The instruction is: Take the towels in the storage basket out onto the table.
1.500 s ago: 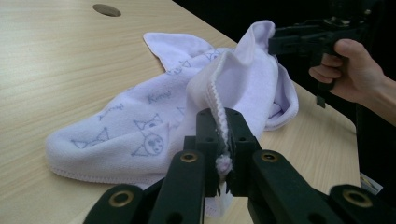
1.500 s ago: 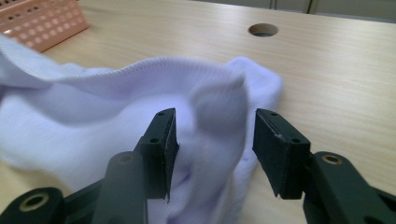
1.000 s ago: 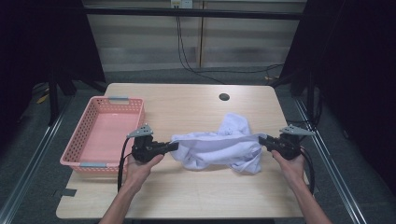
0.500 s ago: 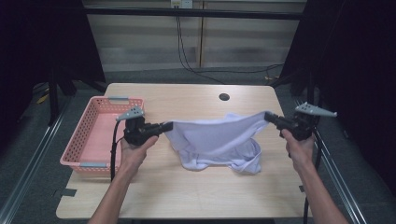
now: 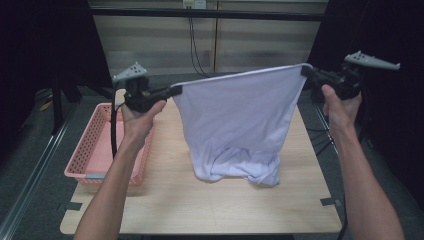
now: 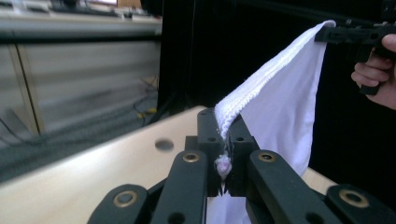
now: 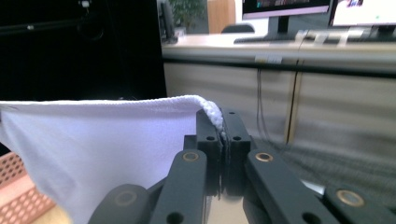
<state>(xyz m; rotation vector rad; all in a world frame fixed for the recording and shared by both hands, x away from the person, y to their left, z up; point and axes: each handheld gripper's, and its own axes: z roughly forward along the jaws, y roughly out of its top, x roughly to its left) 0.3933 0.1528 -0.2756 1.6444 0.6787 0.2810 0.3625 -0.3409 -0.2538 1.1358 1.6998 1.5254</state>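
Note:
A white garment (image 5: 239, 120) hangs stretched between both grippers above the table, its top hem taut and its bottom bunched on the tabletop. My left gripper (image 5: 176, 91) is shut on the hem's left corner, held high over the table's left side. My right gripper (image 5: 306, 71) is shut on the right corner, a little higher. In the left gripper view the ribbed hem (image 6: 261, 79) runs from my jaws to the far right gripper (image 6: 345, 33). In the right gripper view the cloth (image 7: 107, 135) spreads left from my closed jaws.
A pink mesh basket (image 5: 102, 145) sits at the table's left edge, below my left forearm. The wooden table (image 5: 200, 200) has a dark round hole (image 6: 164, 144) near its far side. Dark curtains flank the table on both sides.
Both grippers have risen from table height, lifting the garment by its hem. The cloth now hangs open as a sheet, with only its lower part resting on the table.

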